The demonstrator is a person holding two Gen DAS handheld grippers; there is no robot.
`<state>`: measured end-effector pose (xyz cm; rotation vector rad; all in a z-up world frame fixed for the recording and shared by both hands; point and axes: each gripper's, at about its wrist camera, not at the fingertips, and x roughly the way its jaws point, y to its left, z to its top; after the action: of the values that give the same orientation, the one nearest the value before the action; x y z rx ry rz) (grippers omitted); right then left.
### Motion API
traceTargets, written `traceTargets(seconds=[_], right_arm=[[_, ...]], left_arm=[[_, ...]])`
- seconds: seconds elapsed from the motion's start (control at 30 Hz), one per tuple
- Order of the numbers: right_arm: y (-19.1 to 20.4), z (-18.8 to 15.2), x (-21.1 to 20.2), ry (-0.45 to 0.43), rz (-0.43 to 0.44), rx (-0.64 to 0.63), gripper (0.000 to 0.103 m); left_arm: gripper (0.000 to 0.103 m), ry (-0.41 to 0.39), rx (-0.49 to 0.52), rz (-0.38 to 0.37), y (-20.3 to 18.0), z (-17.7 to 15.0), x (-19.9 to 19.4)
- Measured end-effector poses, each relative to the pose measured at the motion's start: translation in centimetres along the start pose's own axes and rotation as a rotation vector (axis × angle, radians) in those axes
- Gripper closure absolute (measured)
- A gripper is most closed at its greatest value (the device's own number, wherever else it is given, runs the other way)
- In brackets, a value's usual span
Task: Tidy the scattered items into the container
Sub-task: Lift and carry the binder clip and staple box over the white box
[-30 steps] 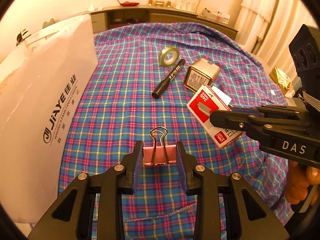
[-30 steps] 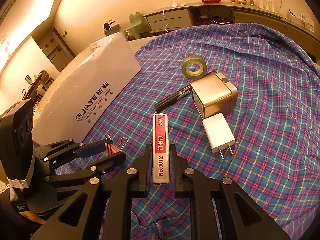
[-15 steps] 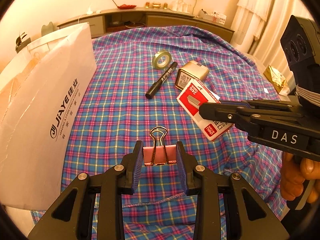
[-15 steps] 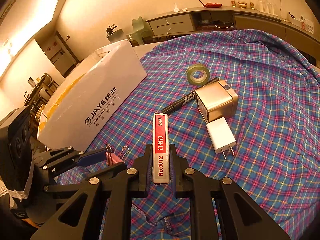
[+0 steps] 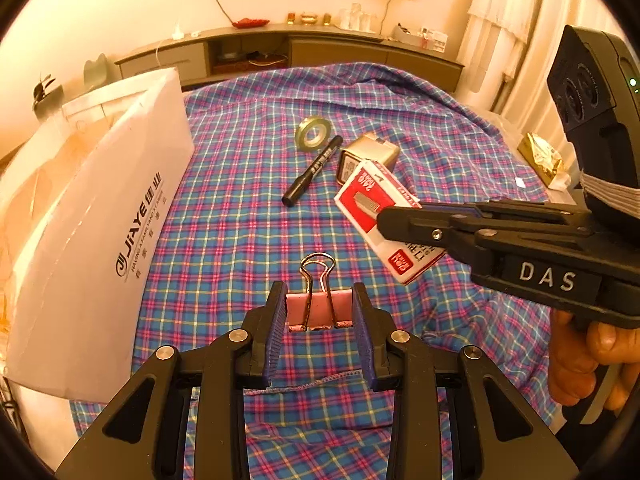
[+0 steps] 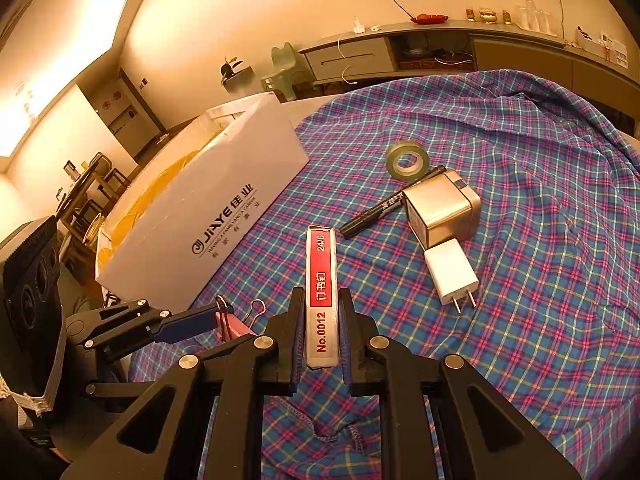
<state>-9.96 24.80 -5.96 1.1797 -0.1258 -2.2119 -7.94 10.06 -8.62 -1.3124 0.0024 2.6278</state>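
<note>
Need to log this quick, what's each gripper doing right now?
Left gripper: closed on the pink binder clip.
Right gripper: closed on the staple box.

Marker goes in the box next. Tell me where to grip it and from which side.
Grip the marker mid-barrel from above, pads closing across its width. It lies flat on the cloth, its far end tucked against the gold box and tape, so the near, capped half toward the staples is freer.

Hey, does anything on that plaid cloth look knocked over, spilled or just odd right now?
Nothing looks spilled or damaged. The marker, tape roll, gold tin and white charger lie scattered outside the white box. The tin lies tipped on its side.
</note>
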Motion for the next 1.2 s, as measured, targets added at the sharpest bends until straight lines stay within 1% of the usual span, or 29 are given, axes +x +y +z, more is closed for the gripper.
traceTargets(seconds=[0.43,0.9,1.2], right_arm=[[1.2,-1.0,-1.7,-0.025,0.016,0.005,0.087],[3.8,-2.9,-2.0,-0.031,0.019,0.017,0.087],[5.2,-3.0,-1.5,-0.030,0.032,0.034,0.087]], left_arm=[[0.069,-0.039,-0.017,-0.012,0.3,-0.2,-2.8],[0.070,-0.077,-0.077,-0.050,3.0,-1.0,-5.8],[0.070,-0.094,-0.120,-0.070,5.3,-1.4,-7.0]])
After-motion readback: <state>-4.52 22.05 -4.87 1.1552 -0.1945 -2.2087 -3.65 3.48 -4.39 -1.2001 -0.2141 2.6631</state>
